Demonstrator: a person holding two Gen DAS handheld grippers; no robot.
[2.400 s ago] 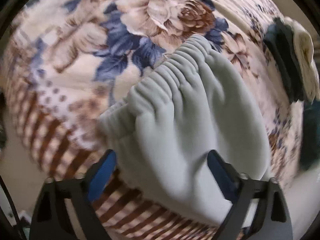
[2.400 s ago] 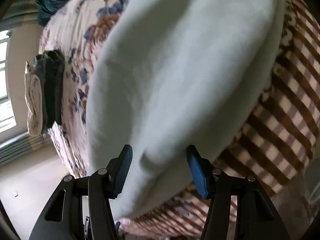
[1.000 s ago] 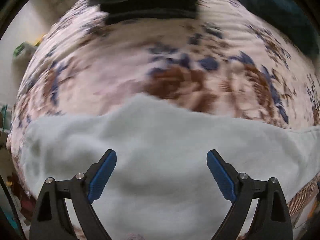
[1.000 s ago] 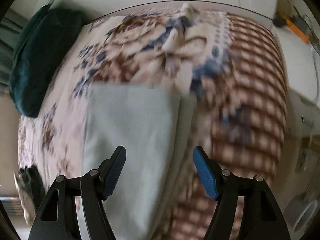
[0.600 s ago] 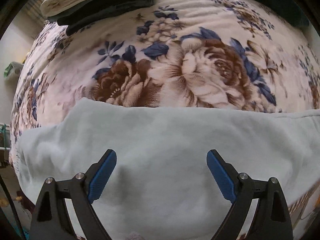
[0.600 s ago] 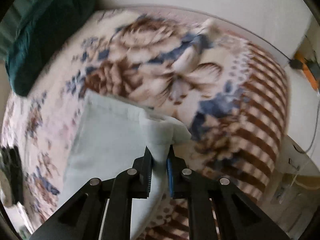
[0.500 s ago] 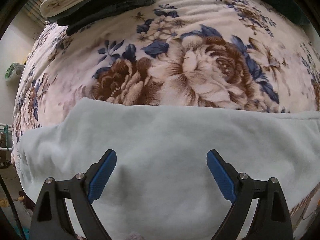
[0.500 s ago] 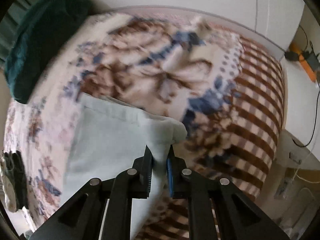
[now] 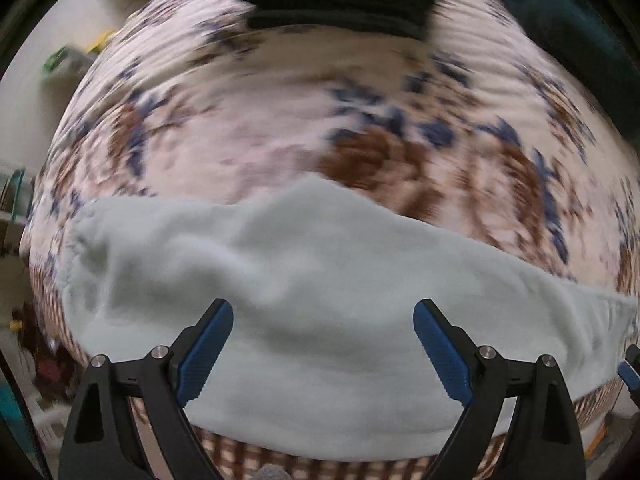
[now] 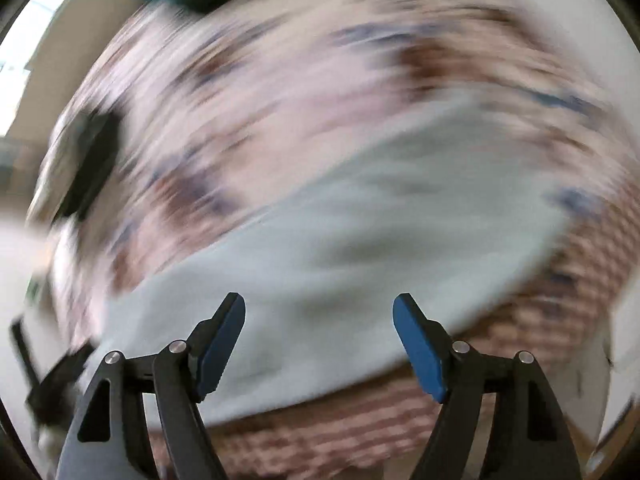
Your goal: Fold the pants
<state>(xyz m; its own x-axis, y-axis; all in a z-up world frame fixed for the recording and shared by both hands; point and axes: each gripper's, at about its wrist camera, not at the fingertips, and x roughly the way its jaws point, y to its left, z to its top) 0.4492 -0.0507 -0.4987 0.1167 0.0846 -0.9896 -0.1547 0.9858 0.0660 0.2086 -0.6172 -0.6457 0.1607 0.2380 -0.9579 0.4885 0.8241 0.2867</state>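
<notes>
Crosswise, the pants lie lengthwise along the blanket's near edge.

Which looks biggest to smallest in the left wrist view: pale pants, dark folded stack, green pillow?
1. Pale pants, largest, though also nearest the camera.
2. Dark folded stack and green pillow: both cut off by the frame edge and blurred, so unranked.

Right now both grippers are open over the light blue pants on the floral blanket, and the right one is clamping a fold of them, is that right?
Not quite. The right gripper clamps nothing: the right wrist view shows its jaws spread wide over the pants. The left gripper is open too, above the pants on the floral blanket.
</notes>
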